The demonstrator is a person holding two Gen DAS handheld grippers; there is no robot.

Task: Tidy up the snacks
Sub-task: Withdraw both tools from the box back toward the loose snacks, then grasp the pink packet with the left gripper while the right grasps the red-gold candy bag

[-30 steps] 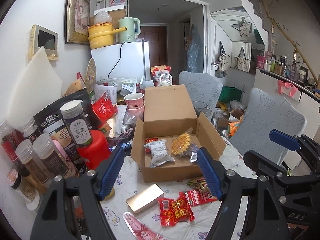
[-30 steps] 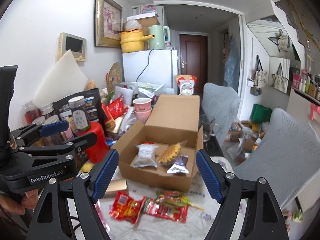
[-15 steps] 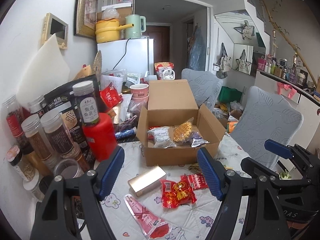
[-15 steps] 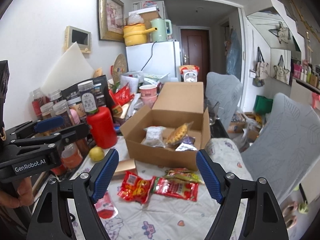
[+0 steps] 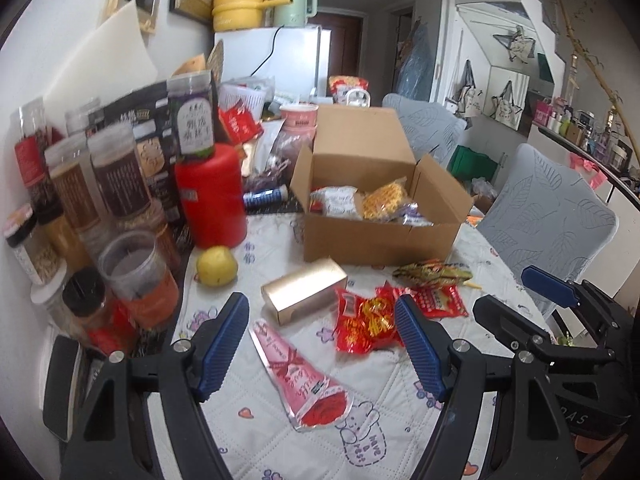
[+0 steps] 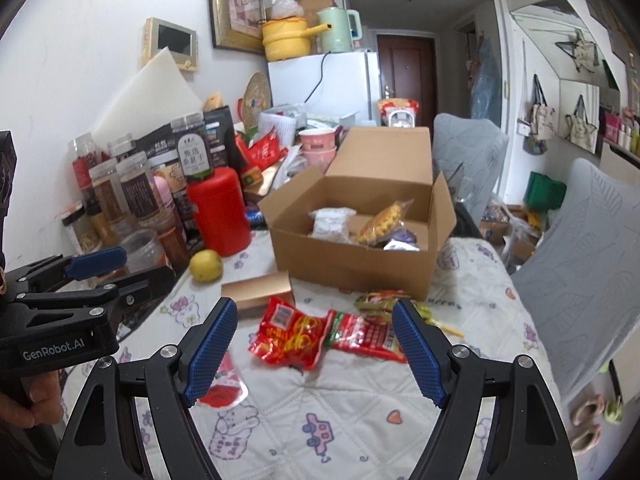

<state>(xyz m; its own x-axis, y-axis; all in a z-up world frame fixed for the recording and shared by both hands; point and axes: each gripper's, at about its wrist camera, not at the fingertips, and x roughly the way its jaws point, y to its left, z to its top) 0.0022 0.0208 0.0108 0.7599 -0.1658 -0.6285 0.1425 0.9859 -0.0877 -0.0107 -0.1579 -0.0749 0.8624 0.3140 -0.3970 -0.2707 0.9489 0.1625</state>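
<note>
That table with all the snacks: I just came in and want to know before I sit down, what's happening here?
A person is sorting snacks into an open cardboard box on the table, with a hand-held gripper in each hand. Neither holds anything: the left hand-held gripper and the right hand-held gripper are both open above the loose packets. A few wrapped snacks are already in the box. In front of it lie two red packets, a green one, a pink pouch and a gold box.
</note>
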